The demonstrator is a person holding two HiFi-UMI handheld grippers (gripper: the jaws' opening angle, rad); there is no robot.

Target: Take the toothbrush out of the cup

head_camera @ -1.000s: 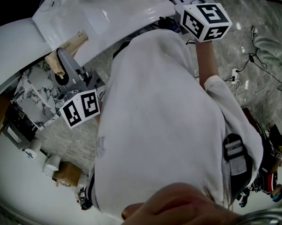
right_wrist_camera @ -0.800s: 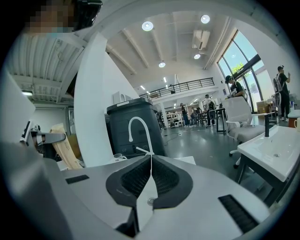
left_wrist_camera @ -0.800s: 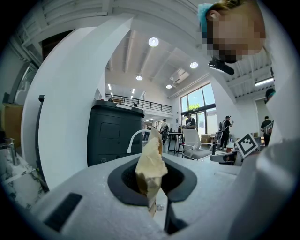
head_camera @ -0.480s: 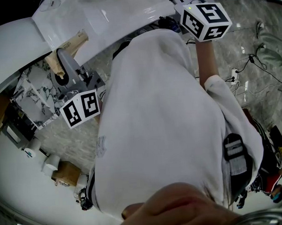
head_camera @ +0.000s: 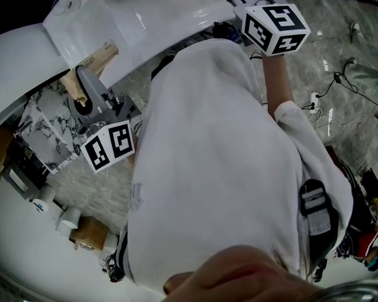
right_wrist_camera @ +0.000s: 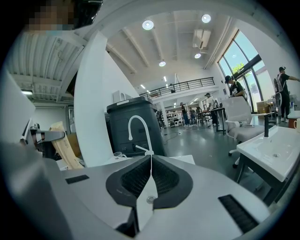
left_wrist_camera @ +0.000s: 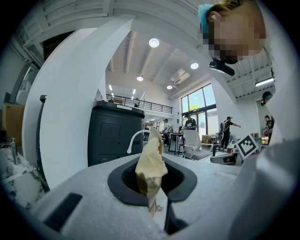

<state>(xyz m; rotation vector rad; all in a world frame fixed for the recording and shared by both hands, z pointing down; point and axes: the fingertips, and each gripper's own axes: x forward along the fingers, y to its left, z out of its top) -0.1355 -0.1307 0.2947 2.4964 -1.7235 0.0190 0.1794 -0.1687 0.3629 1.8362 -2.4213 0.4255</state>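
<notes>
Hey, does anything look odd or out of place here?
Yes. The left gripper is shut on a crumpled, ragged-edged tan paper scrap that sticks up past its jaws, like litter. The right gripper is shut and empty.

Head view: left claw left of the torso, near the edge of the surface. Paper packet pinched between its jaws, sticking out toward that surface. Marker cube of the right gripper at top right, beyond the torso. Right gripper view: right claw with jaws together, nothing between. Faucet ahead, cup left of its base, cabinet behind, sink at right.
</notes>
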